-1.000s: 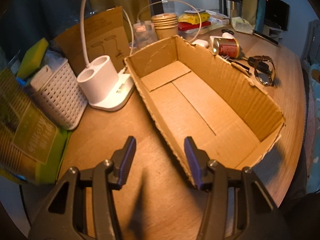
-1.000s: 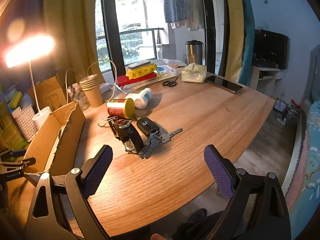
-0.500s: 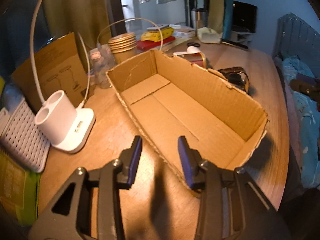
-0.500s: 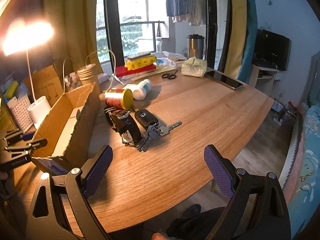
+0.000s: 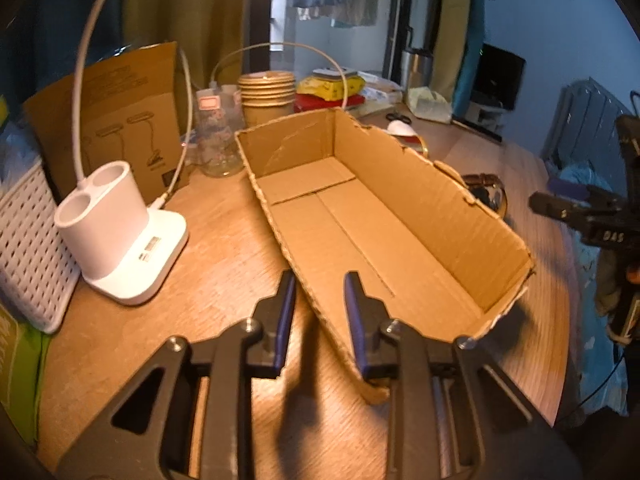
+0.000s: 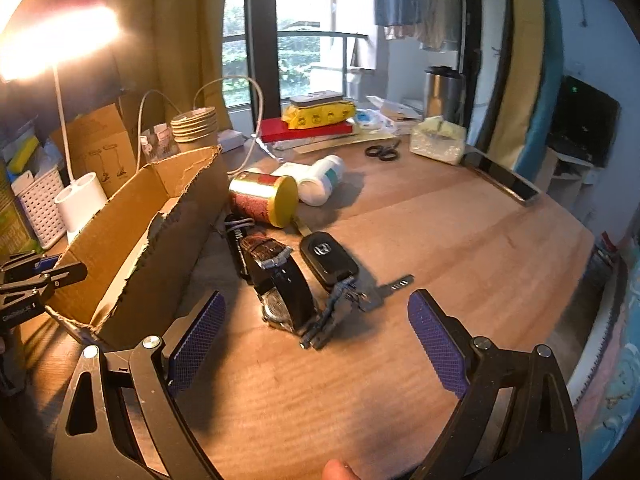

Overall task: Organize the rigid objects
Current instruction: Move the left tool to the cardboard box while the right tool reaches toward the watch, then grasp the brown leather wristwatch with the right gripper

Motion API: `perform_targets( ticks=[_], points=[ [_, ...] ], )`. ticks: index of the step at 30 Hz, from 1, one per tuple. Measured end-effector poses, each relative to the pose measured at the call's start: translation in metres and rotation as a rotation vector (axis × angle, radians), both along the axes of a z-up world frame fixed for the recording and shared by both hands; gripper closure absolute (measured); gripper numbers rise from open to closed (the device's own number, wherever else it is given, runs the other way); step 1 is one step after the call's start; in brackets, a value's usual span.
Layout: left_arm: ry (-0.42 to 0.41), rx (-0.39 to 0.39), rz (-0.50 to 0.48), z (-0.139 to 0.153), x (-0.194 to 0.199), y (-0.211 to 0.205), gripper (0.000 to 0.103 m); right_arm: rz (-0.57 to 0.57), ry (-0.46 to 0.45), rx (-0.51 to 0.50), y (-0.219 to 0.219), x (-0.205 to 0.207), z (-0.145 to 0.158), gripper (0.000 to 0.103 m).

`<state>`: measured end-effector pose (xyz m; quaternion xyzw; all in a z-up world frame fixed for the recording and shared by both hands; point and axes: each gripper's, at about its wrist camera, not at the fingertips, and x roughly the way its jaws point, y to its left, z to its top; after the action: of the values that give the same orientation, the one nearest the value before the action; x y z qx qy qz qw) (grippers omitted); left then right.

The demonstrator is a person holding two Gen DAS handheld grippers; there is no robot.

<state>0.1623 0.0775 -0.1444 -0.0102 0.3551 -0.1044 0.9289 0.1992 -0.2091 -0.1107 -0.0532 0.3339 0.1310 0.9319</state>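
An open cardboard box (image 5: 420,196) lies lengthwise on the wooden table. My left gripper (image 5: 320,282) straddles its near long wall close to the front corner, one pad outside and one inside, its jaws closing onto the cardboard. In the right wrist view the box (image 6: 132,232) is at the left. Beside it lie a black-strapped watch (image 6: 280,276), a car key fob (image 6: 328,256) with keys (image 6: 340,308), a can with a yellow lid (image 6: 264,198) and a white bottle (image 6: 322,178). My right gripper (image 6: 316,304) hangs open just before the watch and keys, holding nothing.
A white lamp base (image 5: 120,240) and a white basket (image 5: 28,240) stand left of the box. Paper cups (image 5: 268,92) are behind it. Scissors (image 6: 382,151) and a phone (image 6: 504,180) lie further back. The table's rounded edge (image 6: 576,264) runs along the right.
The left jaws have narrowed from wide apart to close around the box's near wall. The right gripper has moved in and down toward the watch and keys, still open.
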Motion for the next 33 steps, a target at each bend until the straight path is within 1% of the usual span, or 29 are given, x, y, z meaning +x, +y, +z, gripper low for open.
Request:
perform_targets(
  ticks=[2,3,6,10,14,18,20,21,22,24,26,27,28,29,30,33],
  points=[
    [-0.004,-0.007,0.016,0.0,-0.002,0.001,0.08,0.015,0.008,0.008,0.002,0.008,-0.005,0.008],
    [-0.008,0.004,0.023,0.0,-0.003,0.0,0.08,0.017,0.008,0.007,0.004,0.011,-0.007,0.008],
    [0.0,-0.002,0.039,0.0,-0.003,0.003,0.081,0.024,-0.001,0.01,0.006,0.016,-0.007,0.008],
    [0.004,0.009,0.061,0.001,-0.005,0.007,0.082,0.048,-0.001,0.0,0.011,0.022,-0.01,0.008],
    [0.004,0.008,0.046,0.0,-0.004,0.006,0.083,0.093,0.027,0.006,0.012,0.033,-0.015,0.008],
    [-0.014,0.017,0.046,0.0,-0.006,0.003,0.083,0.116,0.044,0.023,0.014,0.041,-0.02,0.009],
    [-0.017,0.011,0.048,-0.001,-0.005,0.003,0.083,0.135,0.051,0.036,0.017,0.043,-0.023,0.023],
    [-0.017,0.007,0.048,-0.001,-0.005,0.003,0.082,0.139,0.057,0.033,0.019,0.045,-0.025,0.037],
    [-0.016,-0.001,0.049,-0.001,-0.005,0.004,0.082,0.134,0.066,0.021,0.021,0.047,-0.028,0.047],
    [-0.014,-0.008,0.049,-0.002,-0.005,0.004,0.082,0.128,0.08,0.009,0.024,0.05,-0.034,0.055],
    [-0.011,-0.014,0.048,-0.001,-0.004,0.004,0.082,0.132,0.076,0.014,0.024,0.05,-0.034,0.055],
    [-0.009,-0.018,0.048,-0.002,-0.004,0.005,0.082,0.134,0.076,0.021,0.024,0.05,-0.033,0.061],
    [-0.008,-0.018,0.048,-0.001,-0.004,0.004,0.082,0.134,0.078,0.024,0.024,0.05,-0.034,0.071],
    [-0.008,-0.017,0.048,-0.001,-0.004,0.005,0.082,0.129,0.081,0.021,0.024,0.051,-0.034,0.074],
    [-0.008,-0.016,0.048,-0.001,-0.003,0.004,0.082,0.121,0.085,0.016,0.023,0.052,-0.035,0.077],
    [-0.007,-0.016,0.048,-0.002,-0.002,0.004,0.082,0.134,0.086,0.019,0.024,0.051,-0.035,0.077]
  ],
)
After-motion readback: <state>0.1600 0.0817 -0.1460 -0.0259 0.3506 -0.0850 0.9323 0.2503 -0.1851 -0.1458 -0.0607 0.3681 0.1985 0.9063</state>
